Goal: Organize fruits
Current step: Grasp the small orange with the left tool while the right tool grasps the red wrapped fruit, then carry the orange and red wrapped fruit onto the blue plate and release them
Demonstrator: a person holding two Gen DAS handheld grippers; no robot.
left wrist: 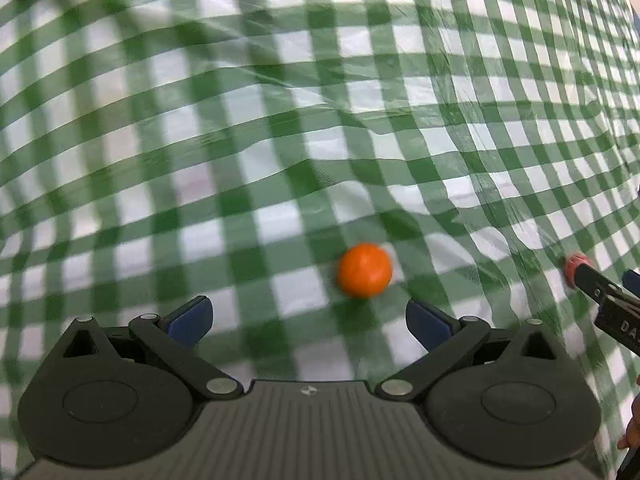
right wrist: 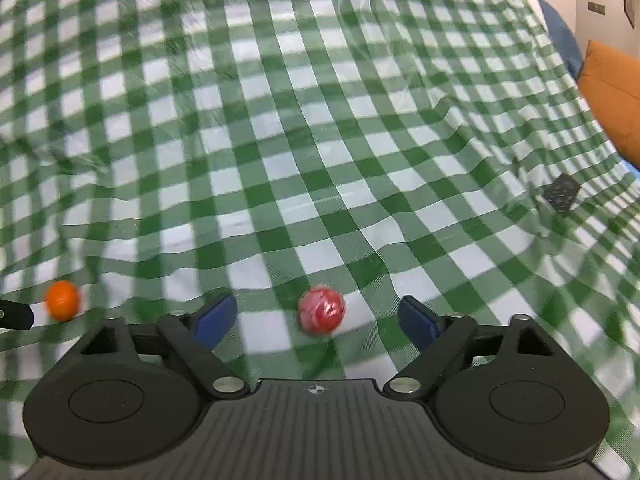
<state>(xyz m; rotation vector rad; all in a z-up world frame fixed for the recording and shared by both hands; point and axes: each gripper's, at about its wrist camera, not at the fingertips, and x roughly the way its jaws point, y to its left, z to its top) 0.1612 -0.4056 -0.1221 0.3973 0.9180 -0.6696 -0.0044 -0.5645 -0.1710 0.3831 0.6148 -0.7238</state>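
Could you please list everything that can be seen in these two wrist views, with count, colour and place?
orange fruit: one, orange, on the cloth just ahead of the left gripper; at the far left in the right wrist view.
red fruit: one, red with paler streaks, on the cloth between the right gripper's open fingers, touching neither.
tablecloth: one, green and white check, wrinkled, under everything.
dark flat object: one, dark grey, on the cloth at the right; too blurred to identify.
orange cushion: one, orange, beyond the cloth's right edge.
left gripper: one, black with blue pads, open, nothing between them.
right gripper: one, black with blue pads, open around the red fruit.
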